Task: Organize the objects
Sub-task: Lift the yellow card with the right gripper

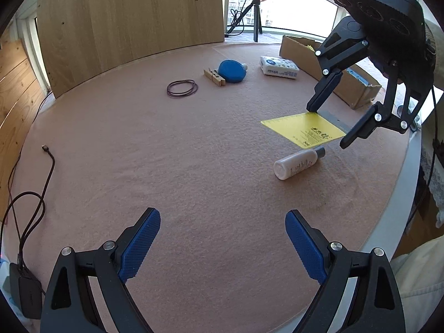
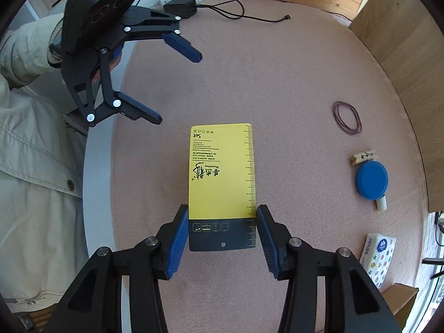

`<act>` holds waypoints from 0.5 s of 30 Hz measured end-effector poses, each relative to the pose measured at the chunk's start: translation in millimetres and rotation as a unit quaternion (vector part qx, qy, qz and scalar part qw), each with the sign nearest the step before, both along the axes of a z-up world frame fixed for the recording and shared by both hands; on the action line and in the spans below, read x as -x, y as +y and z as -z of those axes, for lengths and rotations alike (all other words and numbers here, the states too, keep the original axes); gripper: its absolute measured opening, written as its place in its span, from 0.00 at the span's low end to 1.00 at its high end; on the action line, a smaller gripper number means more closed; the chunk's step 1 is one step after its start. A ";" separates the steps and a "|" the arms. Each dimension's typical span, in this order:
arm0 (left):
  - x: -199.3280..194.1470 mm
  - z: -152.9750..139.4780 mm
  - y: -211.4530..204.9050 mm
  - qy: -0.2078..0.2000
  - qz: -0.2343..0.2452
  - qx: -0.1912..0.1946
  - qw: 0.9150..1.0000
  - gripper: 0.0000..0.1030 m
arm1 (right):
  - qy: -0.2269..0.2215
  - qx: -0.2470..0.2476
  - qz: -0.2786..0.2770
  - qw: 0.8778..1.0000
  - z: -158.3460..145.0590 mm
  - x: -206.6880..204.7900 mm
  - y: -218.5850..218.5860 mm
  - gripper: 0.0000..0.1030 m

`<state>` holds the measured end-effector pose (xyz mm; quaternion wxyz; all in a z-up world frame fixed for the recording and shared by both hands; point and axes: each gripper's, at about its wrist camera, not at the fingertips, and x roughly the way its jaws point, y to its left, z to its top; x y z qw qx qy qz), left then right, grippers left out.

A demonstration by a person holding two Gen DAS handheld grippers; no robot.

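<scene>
A: left wrist cam sits low, looking slantwise across the pink table (image 1: 194, 144).
B: right one stares almost straight down, close over the yellow card (image 2: 222, 166). Both catch the card and the blue disc (image 1: 231, 70).

The surface (image 1: 155, 144), covered in pink felt, carries a rubber-band loop (image 1: 182, 87), clothespin (image 1: 214, 77), blue disc (image 1: 231, 71), tissue pack (image 1: 279, 66), white bottle (image 1: 298, 163), and perhaps a cardboard box (image 1: 349, 83).
</scene>
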<state>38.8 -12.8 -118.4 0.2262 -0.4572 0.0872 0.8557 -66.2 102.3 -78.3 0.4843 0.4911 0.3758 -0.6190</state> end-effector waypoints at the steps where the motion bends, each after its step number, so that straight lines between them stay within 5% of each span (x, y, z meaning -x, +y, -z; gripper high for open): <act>1: -3.2 -0.1 -1.6 0.001 0.015 -0.003 1.000 0.91 | 0.006 -0.005 -0.017 1.000 1.5 -11.2 -8.5 0.43; 4: -19.9 -1.1 3.7 0.016 0.089 0.004 0.996 0.91 | 0.017 -0.023 -0.063 0.998 10.0 -37.9 -26.4 0.43; 9: -44.0 16.5 36.8 0.016 0.217 0.038 0.975 0.87 | 0.036 -0.055 -0.110 0.992 40.0 -62.9 -41.3 0.43; 15: -39.3 23.5 49.1 -0.003 0.228 0.017 0.974 0.74 | 0.069 -0.050 -0.143 0.986 41.2 -82.1 -44.0 0.43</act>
